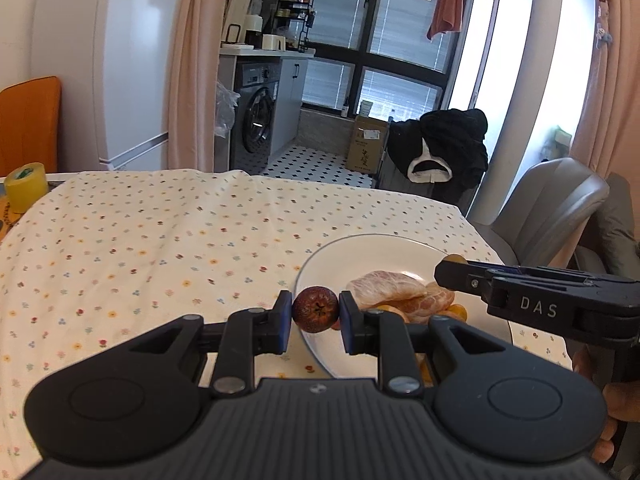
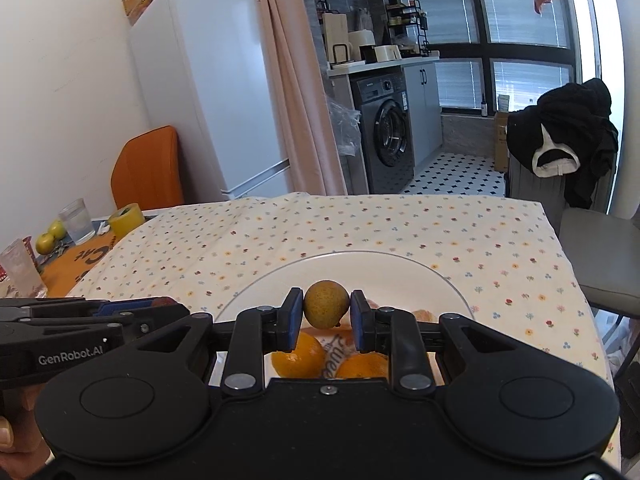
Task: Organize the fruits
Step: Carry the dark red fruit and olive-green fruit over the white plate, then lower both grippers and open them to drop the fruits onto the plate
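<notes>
Midway: left gripper (image 1: 316,310) clamped brown fruit (image 1: 315,309), right gripper (image 2: 326,310) clamped yellow fruit (image 2: 326,308); plate (image 2: 392,270) partly filled, both undeposited.

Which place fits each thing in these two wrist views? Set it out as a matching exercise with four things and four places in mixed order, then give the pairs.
Things:
1. dark red fruit
2. yellow-brown fruit
3. peeled citrus segments
4. yellow tape roll

Places:
A. lying on the white plate
B. held in the right gripper
C. at the table's far left, off the floral cloth
D. held in the left gripper

Pairs: 1-D, 2-B, 3-A, 4-C
</notes>
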`<state>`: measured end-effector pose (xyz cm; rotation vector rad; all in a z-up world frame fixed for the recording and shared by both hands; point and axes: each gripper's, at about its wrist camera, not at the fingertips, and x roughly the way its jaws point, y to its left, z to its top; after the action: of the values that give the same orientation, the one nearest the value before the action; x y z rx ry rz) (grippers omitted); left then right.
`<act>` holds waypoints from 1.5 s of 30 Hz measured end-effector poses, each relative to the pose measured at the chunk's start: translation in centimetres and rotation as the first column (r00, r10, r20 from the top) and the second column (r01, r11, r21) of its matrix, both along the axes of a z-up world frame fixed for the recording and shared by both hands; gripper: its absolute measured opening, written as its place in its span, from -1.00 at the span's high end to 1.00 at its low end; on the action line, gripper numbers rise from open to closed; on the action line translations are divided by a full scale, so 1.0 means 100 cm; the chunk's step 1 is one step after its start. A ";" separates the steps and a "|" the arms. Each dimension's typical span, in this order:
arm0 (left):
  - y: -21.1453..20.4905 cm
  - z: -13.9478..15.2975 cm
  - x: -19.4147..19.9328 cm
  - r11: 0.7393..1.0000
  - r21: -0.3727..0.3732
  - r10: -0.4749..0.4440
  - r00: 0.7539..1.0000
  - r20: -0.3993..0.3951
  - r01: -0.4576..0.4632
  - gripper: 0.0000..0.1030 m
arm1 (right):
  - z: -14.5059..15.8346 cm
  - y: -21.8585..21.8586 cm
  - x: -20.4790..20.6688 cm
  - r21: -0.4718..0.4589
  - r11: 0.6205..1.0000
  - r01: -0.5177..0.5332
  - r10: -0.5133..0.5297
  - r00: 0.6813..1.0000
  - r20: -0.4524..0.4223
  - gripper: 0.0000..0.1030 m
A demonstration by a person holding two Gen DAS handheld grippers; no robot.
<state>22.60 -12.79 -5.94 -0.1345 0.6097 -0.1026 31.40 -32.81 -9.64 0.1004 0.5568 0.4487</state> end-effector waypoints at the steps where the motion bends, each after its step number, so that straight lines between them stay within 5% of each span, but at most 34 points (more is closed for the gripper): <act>1: -0.002 -0.001 0.001 1.000 0.000 -0.004 1.000 -0.002 0.004 0.55 | -0.001 -0.001 0.000 0.002 1.000 0.001 -0.001 1.000 -0.003 0.54; 13: -0.011 -0.013 0.014 0.999 -0.026 -0.035 0.998 -0.047 0.034 0.47 | -0.007 0.000 0.006 0.012 1.000 -0.007 0.007 1.000 -0.017 0.54; 21: 0.015 -0.010 0.010 0.999 -0.040 0.029 0.999 -0.046 -0.031 0.47 | -0.006 -0.002 0.009 0.017 1.000 0.000 0.001 1.000 -0.026 0.54; 30: 0.037 -0.006 -0.002 0.996 -0.052 0.073 0.996 -0.044 -0.075 0.38 | 0.001 0.004 0.003 0.031 0.999 -0.008 0.009 1.000 -0.022 0.33; 45: 0.064 0.010 -0.040 0.992 -0.054 0.115 0.993 0.011 -0.114 -0.29 | 0.009 0.009 -0.022 0.029 1.000 0.007 -0.007 1.000 -0.019 0.33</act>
<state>18.65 -6.38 -4.94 -0.2198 0.5841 -0.0087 29.16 -31.88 -8.76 0.1348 0.5681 0.4497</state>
